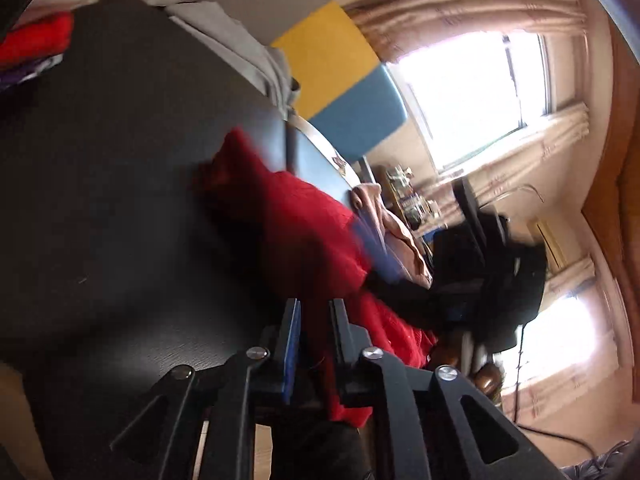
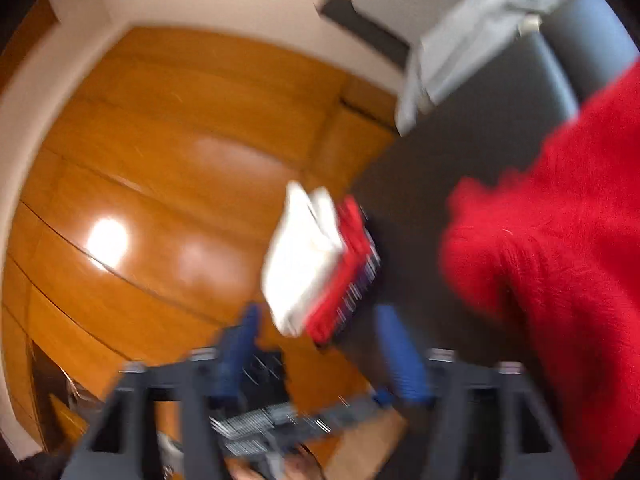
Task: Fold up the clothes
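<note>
The left gripper (image 1: 314, 320) has its jaws clamped on an edge of the red sweater (image 1: 296, 220), which trails from the jaws toward 11 o'clock across the dark table (image 1: 112, 160). The right gripper (image 2: 320, 344) is empty, its jaws apart, with the sweater at its 3 o'clock.

At 12 o'clock from the right gripper a folded stack (image 2: 320, 264) of white, red and striped pieces sits at the table edge, so some folding looks done. The sweater is bunched and unfolded, and a grey garment (image 2: 472, 32) lies loose at 1 o'clock, so I judge the task partway through.

Motion blur is heavy; no brand, label or writing is readable.
</note>
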Action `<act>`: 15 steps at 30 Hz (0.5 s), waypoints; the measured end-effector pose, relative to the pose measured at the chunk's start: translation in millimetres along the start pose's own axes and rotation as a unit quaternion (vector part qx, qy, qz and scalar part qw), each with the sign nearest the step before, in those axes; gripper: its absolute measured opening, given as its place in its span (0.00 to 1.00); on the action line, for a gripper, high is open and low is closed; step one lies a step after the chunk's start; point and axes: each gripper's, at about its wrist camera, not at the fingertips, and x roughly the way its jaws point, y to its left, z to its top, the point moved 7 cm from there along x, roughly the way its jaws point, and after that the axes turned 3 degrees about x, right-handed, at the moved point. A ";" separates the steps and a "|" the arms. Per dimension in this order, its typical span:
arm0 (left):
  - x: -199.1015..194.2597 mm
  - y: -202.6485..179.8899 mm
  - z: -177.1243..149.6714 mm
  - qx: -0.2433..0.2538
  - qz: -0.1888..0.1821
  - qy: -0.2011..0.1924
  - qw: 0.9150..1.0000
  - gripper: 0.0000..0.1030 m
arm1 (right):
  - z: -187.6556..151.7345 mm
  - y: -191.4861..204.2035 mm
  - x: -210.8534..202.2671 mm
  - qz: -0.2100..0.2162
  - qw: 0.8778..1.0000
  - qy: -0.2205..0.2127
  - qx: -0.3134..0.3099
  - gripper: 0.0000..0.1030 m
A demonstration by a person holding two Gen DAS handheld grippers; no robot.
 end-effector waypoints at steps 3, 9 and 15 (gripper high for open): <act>3.8 11.4 -4.4 -0.016 0.001 0.007 1.000 0.15 | -32.5 -24.8 -6.5 -0.026 0.999 0.041 0.014 0.77; 30.3 20.9 -5.9 -0.039 -0.006 0.034 0.999 0.23 | -58.6 -42.7 -115.9 -0.099 0.995 -0.014 -0.010 0.81; 59.4 29.7 2.4 -0.070 0.021 0.035 0.997 0.35 | 7.4 -67.4 -197.1 -0.291 0.950 -0.086 -0.076 0.85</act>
